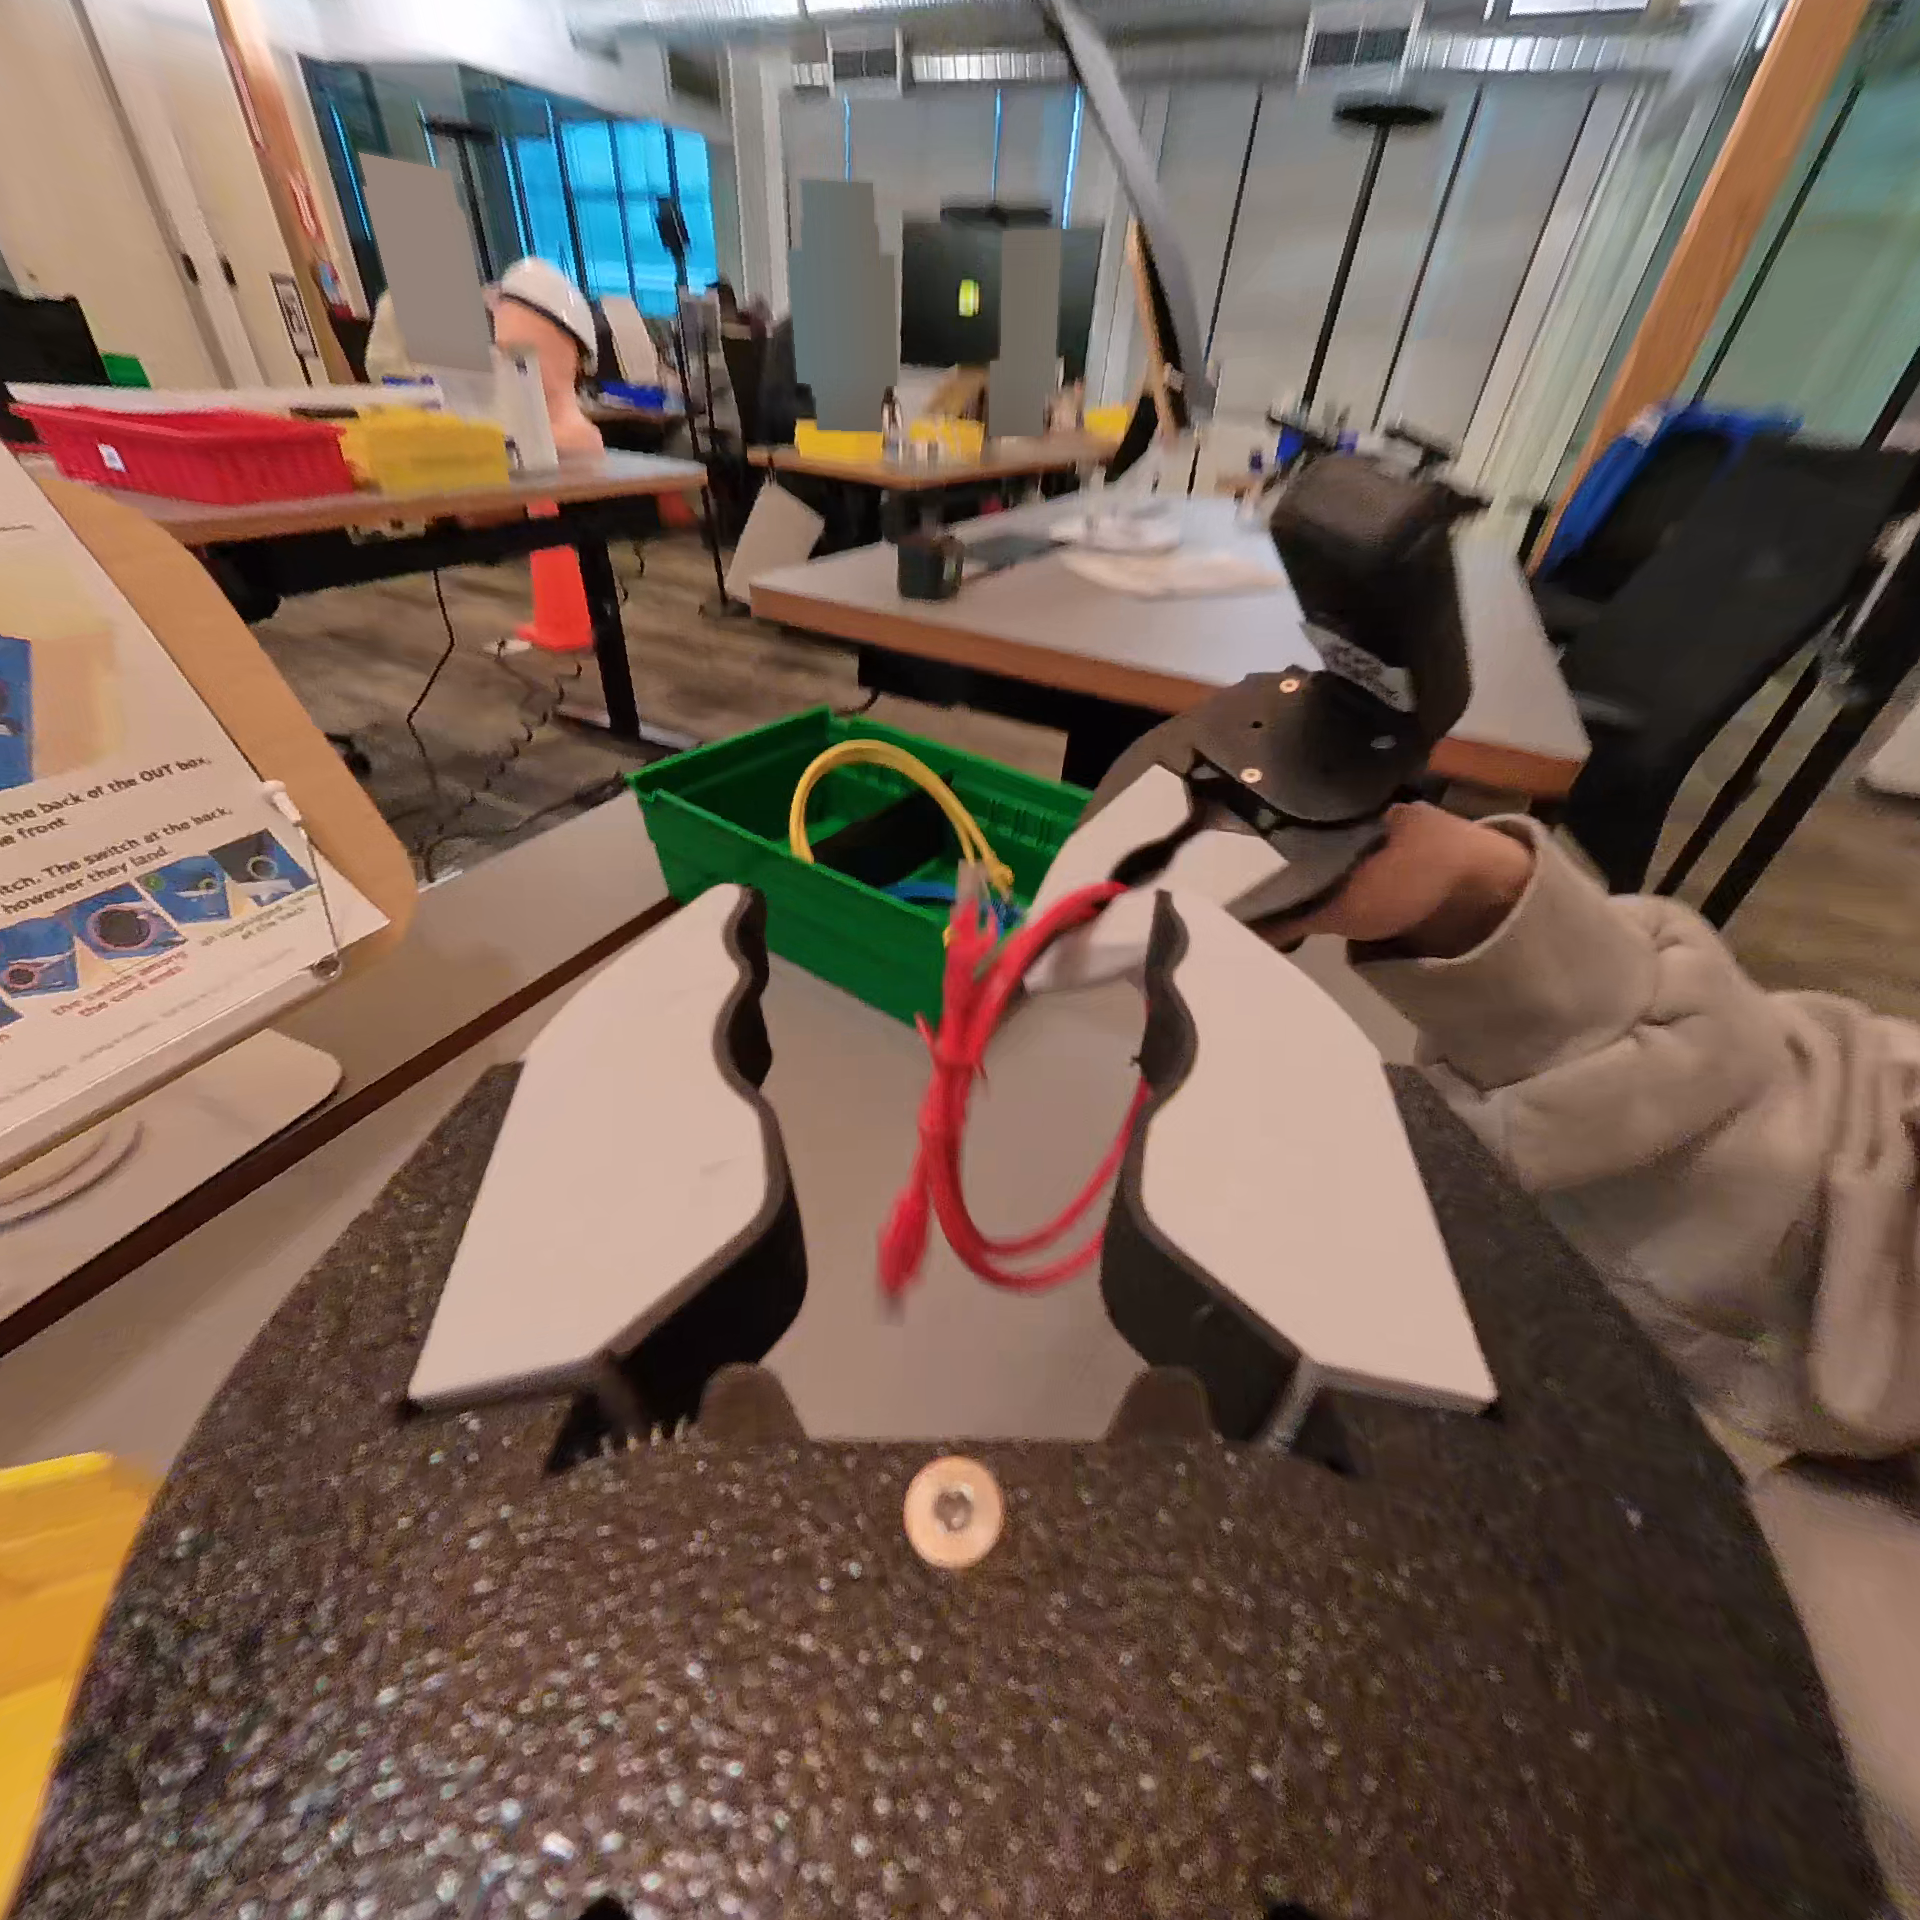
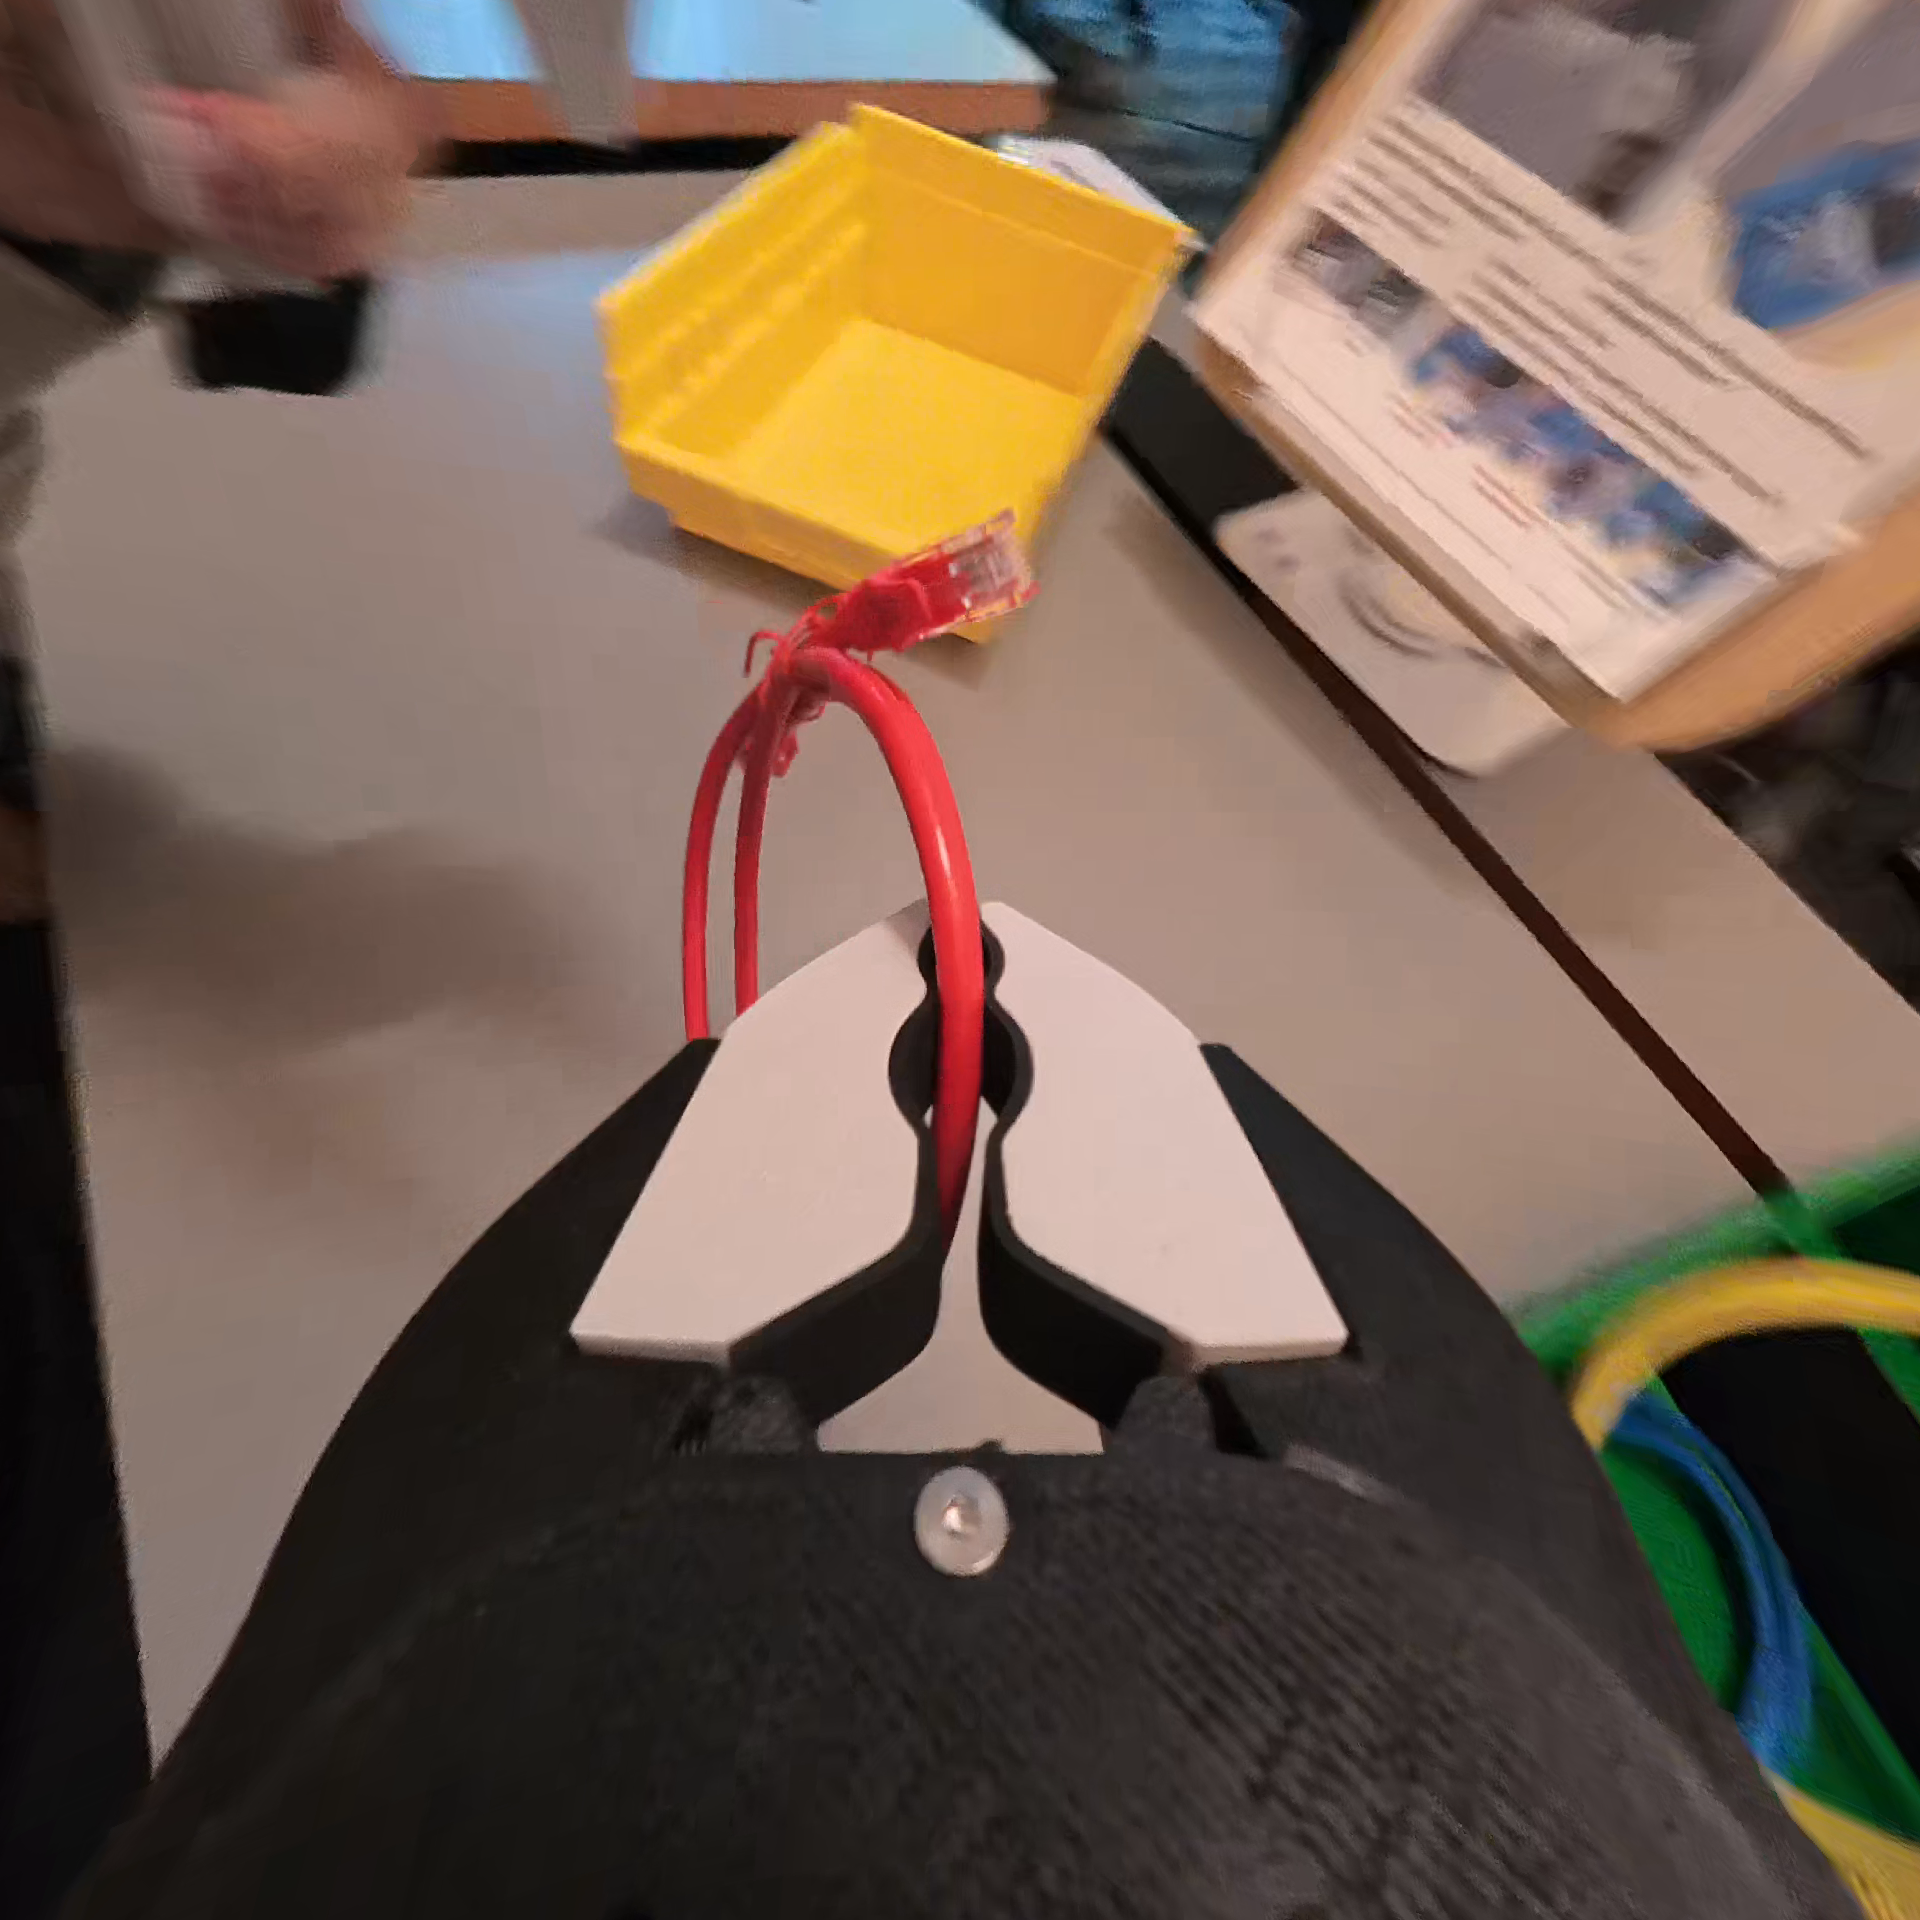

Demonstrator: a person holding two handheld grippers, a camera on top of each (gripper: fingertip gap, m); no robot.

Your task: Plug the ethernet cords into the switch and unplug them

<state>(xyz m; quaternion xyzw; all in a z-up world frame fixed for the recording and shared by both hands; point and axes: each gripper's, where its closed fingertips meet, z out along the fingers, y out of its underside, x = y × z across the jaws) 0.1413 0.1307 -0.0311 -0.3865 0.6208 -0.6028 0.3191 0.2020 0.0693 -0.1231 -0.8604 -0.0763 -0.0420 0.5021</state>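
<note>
Above the table, right gripper (image 2: 951, 940) pinches red cord (image 2: 956, 1039); left gripper (image 1: 961, 935) wide; yellow bin (image 2: 894, 353) empty.

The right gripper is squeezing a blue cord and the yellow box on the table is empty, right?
Almost. The cord in the right gripper is red, not blue: the right wrist view shows the red cord pinched between its fingers. The blue one lies in the green bin. The yellow box is indeed empty.
</note>
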